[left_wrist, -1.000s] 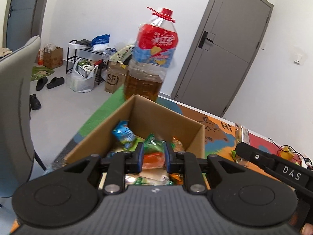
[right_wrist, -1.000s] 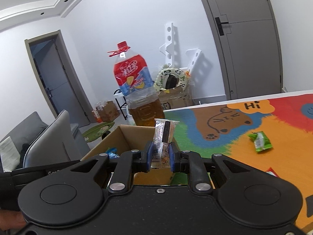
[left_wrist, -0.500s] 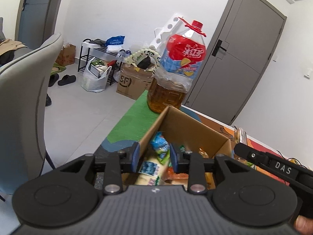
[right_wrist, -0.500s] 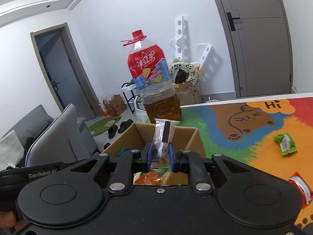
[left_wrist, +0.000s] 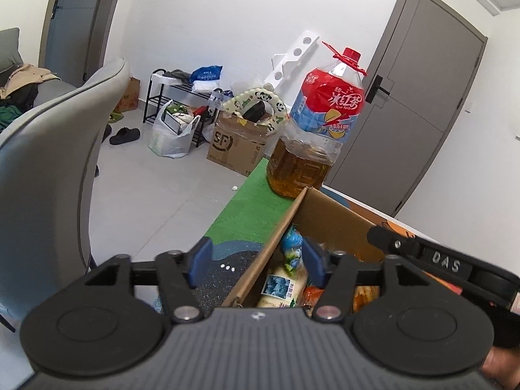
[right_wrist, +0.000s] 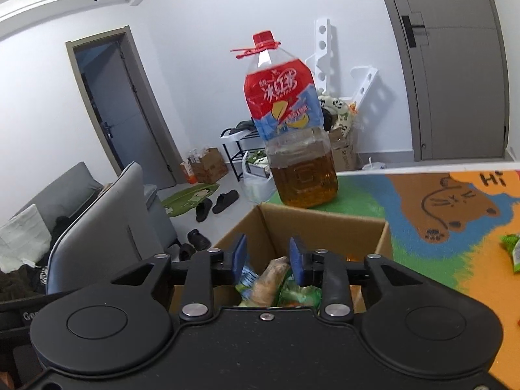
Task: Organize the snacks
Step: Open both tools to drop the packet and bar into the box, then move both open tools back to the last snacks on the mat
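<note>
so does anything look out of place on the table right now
One green snack packet lies loose on the mat, apart from the cardboard box that holds the other snacks. A big iced tea bottle stands upright right behind the box. Nothing looks spilled or damaged.

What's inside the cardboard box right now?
The cardboard box holds a pile of snack packets, blue, green and orange wrappers among them. The grippers' bodies cover its near part, and its bottom is hidden.
</note>
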The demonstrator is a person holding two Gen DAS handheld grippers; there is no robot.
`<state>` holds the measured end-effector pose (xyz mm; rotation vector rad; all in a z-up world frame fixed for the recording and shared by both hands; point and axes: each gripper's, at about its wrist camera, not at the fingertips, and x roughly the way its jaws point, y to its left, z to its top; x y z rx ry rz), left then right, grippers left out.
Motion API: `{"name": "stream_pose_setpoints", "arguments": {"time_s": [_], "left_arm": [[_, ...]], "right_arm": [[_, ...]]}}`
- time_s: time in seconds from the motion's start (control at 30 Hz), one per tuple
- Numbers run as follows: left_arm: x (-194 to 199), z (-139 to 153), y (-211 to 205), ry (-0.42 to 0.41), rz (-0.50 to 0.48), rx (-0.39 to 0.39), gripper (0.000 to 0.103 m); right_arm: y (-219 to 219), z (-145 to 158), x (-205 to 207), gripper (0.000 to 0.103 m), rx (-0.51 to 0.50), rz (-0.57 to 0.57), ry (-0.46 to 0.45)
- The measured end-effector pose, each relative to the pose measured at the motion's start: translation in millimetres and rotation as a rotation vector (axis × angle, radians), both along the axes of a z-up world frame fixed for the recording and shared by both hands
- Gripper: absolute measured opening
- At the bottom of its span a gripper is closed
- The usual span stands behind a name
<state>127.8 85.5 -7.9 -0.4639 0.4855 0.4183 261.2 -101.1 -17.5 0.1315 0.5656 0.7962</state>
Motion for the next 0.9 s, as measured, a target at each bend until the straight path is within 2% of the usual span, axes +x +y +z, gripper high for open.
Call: {"name": "stream_pose_setpoints", "arguments": {"time_s": [0.2, 0.4, 0.47, 0.73, 0.9], "left_arm": [[3, 0, -8, -0.016, -0.031, 0.007, 0.078], [5, 1, -21, -0.031, -0.064, 0.012, 0.09], [5, 2, -25, -0.04, -0.078, 0.008, 0.092], [2, 4, -45, -0.044, -0.115, 0.014, 0.098], [3, 7, -60, -0.041, -0.151, 0.022, 0.099]], "right_arm": [[-20, 3, -7, 0.053, -0.009, -0.04, -0.015], [-48, 7, -12, 0.078, -0.004, -0.083, -0.025], [-58, 8, -15, 0.091, -0.008, -0.099, -0.031], [-90, 10, -25, 0.103, -0.042, -0.175, -0.072], [-112, 10, -32, 0.103, -0.05, -0.202, -0.081]]}}
